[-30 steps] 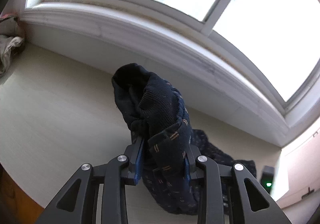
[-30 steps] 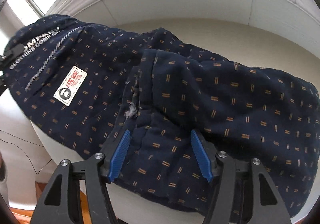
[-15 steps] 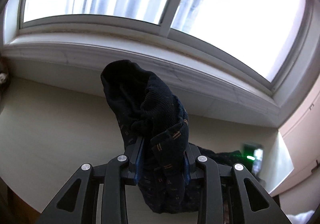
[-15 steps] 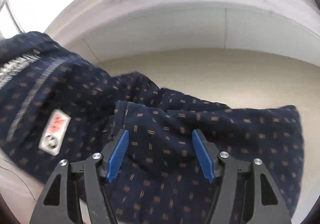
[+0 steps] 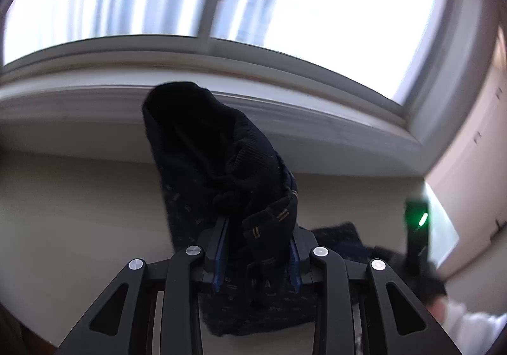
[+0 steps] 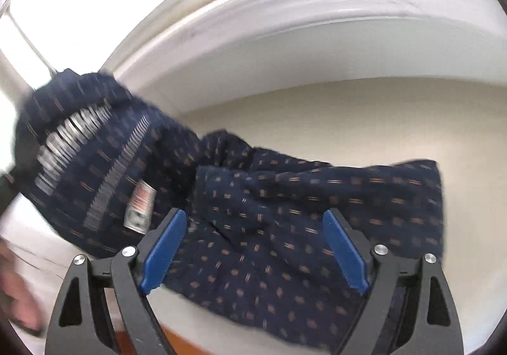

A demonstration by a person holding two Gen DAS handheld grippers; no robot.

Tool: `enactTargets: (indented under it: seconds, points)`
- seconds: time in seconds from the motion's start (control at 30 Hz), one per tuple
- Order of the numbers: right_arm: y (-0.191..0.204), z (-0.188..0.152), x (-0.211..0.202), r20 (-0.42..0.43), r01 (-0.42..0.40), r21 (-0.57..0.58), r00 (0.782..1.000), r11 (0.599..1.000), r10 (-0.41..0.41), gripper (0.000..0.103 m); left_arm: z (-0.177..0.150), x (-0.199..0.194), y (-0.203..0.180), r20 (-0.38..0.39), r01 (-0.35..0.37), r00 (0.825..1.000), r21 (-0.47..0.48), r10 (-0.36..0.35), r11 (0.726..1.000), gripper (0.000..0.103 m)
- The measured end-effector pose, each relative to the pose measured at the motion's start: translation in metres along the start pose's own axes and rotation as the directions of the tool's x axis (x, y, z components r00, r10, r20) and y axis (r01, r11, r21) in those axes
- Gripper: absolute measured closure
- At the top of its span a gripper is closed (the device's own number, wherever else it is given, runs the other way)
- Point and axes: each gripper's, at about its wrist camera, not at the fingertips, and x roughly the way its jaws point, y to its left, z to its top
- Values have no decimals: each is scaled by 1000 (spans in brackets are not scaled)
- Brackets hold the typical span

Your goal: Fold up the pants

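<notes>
Pinching a bunched fold of the pants point(image 5: 221, 171) between the narrow pads of the left claw point(image 5: 256, 255), lifting it off the cream table point(image 5: 79, 222). Having just been opening, right claw point(image 6: 255, 252) now gaping wide above the cloth, gripping nothing. Lying crumpled on the table below the window sill point(image 6: 317, 6): navy knit, tan dashes, white lettering.

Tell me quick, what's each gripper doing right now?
Left gripper: shut on the pants, holding a bunched end up.
Right gripper: open, jaws just widened; pants lie beyond them, not gripped.
</notes>
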Motion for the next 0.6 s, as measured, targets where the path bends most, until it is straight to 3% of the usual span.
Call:
enactTargets:
  seconds: [0.17, 0.3, 0.6]
  points:
    - [-13, 24, -43, 3, -138, 114, 990, 984, 138, 16, -9, 25, -45, -51, 85, 995, 80, -81, 993, 73]
    - [-27, 40, -62, 11, -266, 180, 963, 947, 269, 16, -21, 47, -71, -102, 143, 986, 104, -133, 984, 73]
    - [-12, 51, -37, -132, -308, 138, 936, 941, 326, 16, -41, 88, -104, -183, 198, 969, 158, -168, 967, 74]
